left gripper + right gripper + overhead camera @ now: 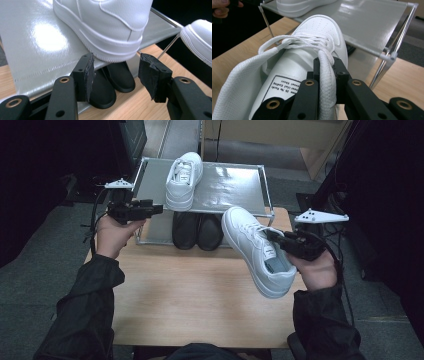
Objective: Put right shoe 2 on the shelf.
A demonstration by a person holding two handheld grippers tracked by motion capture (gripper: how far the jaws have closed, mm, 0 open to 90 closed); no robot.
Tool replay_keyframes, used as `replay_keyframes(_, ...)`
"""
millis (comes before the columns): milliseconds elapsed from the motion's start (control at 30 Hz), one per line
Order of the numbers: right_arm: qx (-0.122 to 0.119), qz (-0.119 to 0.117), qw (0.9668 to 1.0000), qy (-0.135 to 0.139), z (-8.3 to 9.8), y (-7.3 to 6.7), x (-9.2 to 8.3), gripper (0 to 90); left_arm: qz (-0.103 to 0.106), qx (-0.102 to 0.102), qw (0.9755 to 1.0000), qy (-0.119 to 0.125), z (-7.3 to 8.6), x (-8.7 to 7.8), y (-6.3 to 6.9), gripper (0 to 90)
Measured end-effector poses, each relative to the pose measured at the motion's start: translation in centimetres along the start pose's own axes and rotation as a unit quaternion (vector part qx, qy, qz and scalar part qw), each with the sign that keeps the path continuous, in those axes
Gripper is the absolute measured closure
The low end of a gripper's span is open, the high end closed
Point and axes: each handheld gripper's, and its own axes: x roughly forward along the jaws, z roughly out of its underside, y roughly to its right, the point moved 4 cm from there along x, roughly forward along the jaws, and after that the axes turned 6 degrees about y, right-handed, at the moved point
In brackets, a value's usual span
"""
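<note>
Taking the shoe rack (250,168) as the landmark and reading left to right: the left tongs (159,209) hang spread and empty just off the rack's left front corner, beside the heel of the white sneaker (183,181) already standing on the top shelf. Below that shelf sits a pair of black shoes (197,231). In front of the rack's right half, above the counter (200,295), the right tongs (268,234) are clenched on the second white sneaker (257,251) (pinching its collar and lace). Its long axis runs toe toward the rack, heel toward the person, tilted leftward. The free shelf space lies just beyond the toe, so the right hand is nearer.
</note>
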Motion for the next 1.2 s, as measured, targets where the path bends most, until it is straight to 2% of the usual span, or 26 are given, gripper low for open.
replay_keyframes(133, 0.002, -0.004, 0.9999, 0.01, -1.8, 0.4, 0.6, 84.5, 0.001, -0.001, 1.0, -0.005, -0.8, 0.4, -0.6, 46.5)
replay_keyframes(233, -0.006, 0.003, 0.9999, 0.014, -3.3, 0.8, 1.4, 84.4, -0.002, 0.008, 0.9999, -0.011, -1.4, 0.7, -1.1, 46.8)
replay_keyframes(333, -0.012, 0.015, 0.9997, 0.014, -4.5, 1.4, 2.7, 84.4, -0.006, 0.007, 0.9999, -0.012, -2.0, 1.0, -1.9, 47.9)
replay_keyframes(367, -0.015, 0.019, 0.9996, 0.015, -5.0, 1.7, 3.5, 84.4, -0.007, 0.008, 0.9999, -0.012, -2.2, 1.2, -2.1, 47.9)
replay_keyframes(467, -0.001, 0.025, 0.9997, 0.007, -5.9, 2.7, 5.5, 84.5, -0.009, 0.014, 0.9997, -0.015, -2.4, 1.8, -2.6, 48.0)
replay_keyframes(600, 0.0, 0.036, 0.9994, 0.003, -6.8, 3.6, 8.1, 84.5, -0.015, 0.012, 0.9996, -0.019, -2.7, 2.5, -3.4, 47.8)
replay_keyframes(767, 0.014, 0.056, 0.9983, 0.008, -8.0, 4.8, 11.4, 84.5, -0.015, 0.005, 0.9998, -0.01, -2.8, 3.1, -4.0, 47.5)
replay_keyframes(833, 0.013, 0.067, 0.9976, 0.01, -8.6, 5.2, 12.6, 84.5, -0.016, 0.013, 0.9996, -0.02, -2.7, 3.5, -4.2, 47.5)
replay_keyframes(933, 0.021, 0.081, 0.9964, 0.015, -9.3, 6.1, 14.6, 84.4, -0.016, 0.012, 0.9993, -0.03, -2.7, 3.9, -4.3, 47.6)
replay_keyframes(1033, 0.032, 0.088, 0.9955, 0.014, -9.6, 6.6, 16.2, 84.4, -0.007, 0.006, 0.9995, -0.029, -2.7, 4.1, -4.3, 47.5)
replay_keyframes(1100, 0.034, 0.095, 0.9948, 0.008, -9.8, 6.9, 17.2, 84.4, -0.007, 0.009, 0.9995, -0.029, -2.7, 4.2, -4.4, 47.3)
replay_keyframes(1200, 0.023, 0.104, 0.9943, 0.0, -10.3, 6.8, 18.6, 84.4, -0.004, 0.008, 0.9996, -0.027, -2.7, 4.6, -4.3, 47.0)
